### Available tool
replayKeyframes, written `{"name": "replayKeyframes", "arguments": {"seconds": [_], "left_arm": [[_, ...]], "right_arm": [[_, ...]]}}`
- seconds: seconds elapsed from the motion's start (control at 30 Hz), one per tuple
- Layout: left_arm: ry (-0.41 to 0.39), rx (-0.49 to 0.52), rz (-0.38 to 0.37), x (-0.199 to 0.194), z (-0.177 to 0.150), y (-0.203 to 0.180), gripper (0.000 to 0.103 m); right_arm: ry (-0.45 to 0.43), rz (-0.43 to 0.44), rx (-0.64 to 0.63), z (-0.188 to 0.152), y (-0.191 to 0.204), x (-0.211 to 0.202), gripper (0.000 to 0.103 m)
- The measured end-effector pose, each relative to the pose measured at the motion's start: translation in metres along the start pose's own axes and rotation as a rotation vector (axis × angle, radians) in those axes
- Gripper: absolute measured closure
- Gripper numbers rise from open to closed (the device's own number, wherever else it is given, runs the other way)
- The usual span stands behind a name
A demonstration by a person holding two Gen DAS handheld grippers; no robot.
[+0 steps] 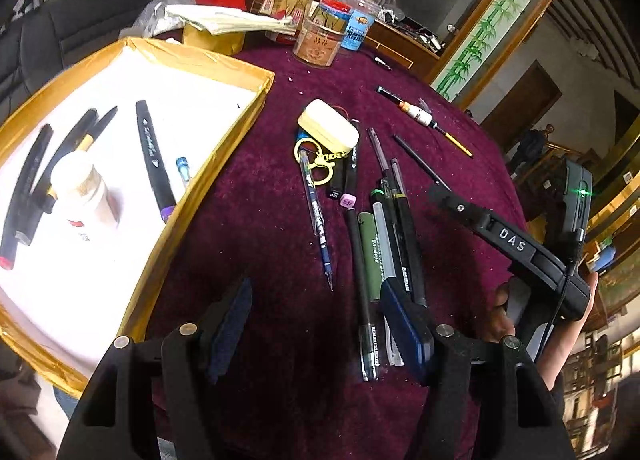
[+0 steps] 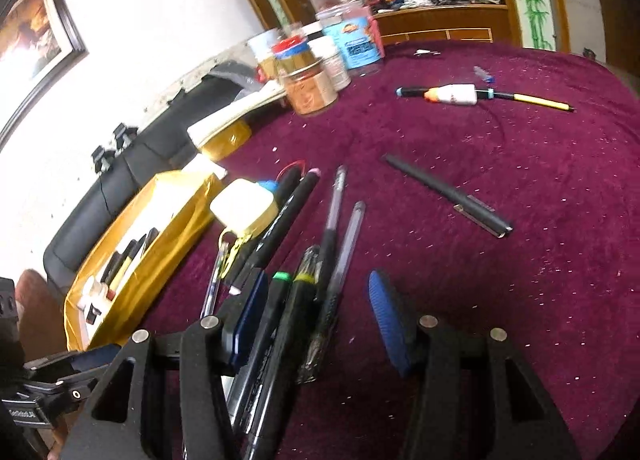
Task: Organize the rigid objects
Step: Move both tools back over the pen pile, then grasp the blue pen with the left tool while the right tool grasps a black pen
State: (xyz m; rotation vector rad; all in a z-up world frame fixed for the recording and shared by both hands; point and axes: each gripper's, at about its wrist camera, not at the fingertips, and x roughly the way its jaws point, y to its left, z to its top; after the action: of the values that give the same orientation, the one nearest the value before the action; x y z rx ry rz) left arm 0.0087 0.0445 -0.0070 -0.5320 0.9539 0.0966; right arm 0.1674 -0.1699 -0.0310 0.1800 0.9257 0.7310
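Note:
A gold box [image 1: 224, 60] with white lining stands at left and holds several black markers [image 1: 154, 156] and a white bottle [image 1: 86, 196]; it also shows in the right wrist view [image 2: 168, 236]. A pile of pens [image 1: 384, 236] lies on the maroon cloth. My left gripper [image 1: 320, 324] is open and empty above the cloth, its right pad next to the pile. My right gripper [image 2: 320, 320] is open, its jaws straddling several pens [image 2: 296, 300] of the pile. A cream case [image 1: 328, 126] with a yellow keyring lies beside a blue pen [image 1: 318, 216].
Jars and bottles [image 1: 336, 24] stand at the table's far side, with stacked papers [image 1: 224, 20]. A fishing float [image 2: 456, 94] and a black pen [image 2: 448, 196] lie apart on the cloth. The right gripper's body [image 1: 516, 248] shows in the left wrist view.

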Motion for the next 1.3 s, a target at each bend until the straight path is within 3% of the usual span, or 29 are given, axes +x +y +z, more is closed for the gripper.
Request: {"name": "replayKeyframes", "arguments": {"seconds": [0.1, 0.17, 0.43, 0.53, 0.57, 0.6, 0.7, 0.87, 0.93, 1.03, 1.1, 1.27, 1.3], "left_arm": [[0.016, 0.007, -0.004, 0.006, 0.003, -0.003, 0.038], [0.029, 0.022, 0.016, 0.012, 0.008, -0.007, 0.052], [0.095, 0.128, 0.166, 0.062, 0.044, -0.031, 0.053], [0.155, 0.128, 0.187, 0.088, 0.051, -0.033, 0.076], [0.145, 0.141, 0.208, 0.09, 0.051, -0.034, 0.089], [0.128, 0.161, 0.242, 0.091, 0.051, -0.036, 0.093], [0.123, 0.171, 0.24, 0.087, 0.046, -0.034, 0.094], [0.163, 0.164, 0.172, 0.067, 0.029, -0.027, 0.095], [0.166, 0.17, 0.153, 0.062, 0.024, -0.022, 0.095], [0.159, 0.163, 0.119, 0.058, 0.021, -0.017, 0.094], [0.16, 0.156, 0.1, 0.057, 0.022, -0.014, 0.094], [0.174, 0.097, 0.046, 0.057, 0.024, -0.005, 0.094], [0.176, 0.091, 0.041, 0.057, 0.025, -0.004, 0.094]], "right_arm": [[0.004, 0.022, 0.045, 0.003, -0.009, 0.0, 0.053], [0.006, 0.026, 0.058, 0.004, -0.012, 0.0, 0.057], [0.024, 0.024, 0.025, 0.001, -0.005, 0.005, 0.059], [0.013, 0.02, 0.026, 0.002, -0.006, 0.003, 0.059], [0.003, 0.012, 0.031, 0.002, -0.008, 0.001, 0.059], [-0.006, 0.006, 0.039, 0.003, -0.01, -0.001, 0.059], [-0.02, 0.008, 0.07, 0.005, -0.018, -0.005, 0.059], [-0.007, -0.002, 0.031, 0.011, -0.017, -0.006, 0.059], [0.023, -0.03, -0.001, 0.02, -0.017, -0.007, 0.058], [0.046, -0.164, -0.132, 0.045, -0.017, -0.002, 0.057], [0.031, -0.209, -0.169, 0.059, -0.029, 0.007, 0.057], [0.151, -0.269, -0.129, 0.068, -0.075, 0.056, 0.057], [0.141, -0.272, -0.131, 0.066, -0.079, 0.058, 0.06]]}}
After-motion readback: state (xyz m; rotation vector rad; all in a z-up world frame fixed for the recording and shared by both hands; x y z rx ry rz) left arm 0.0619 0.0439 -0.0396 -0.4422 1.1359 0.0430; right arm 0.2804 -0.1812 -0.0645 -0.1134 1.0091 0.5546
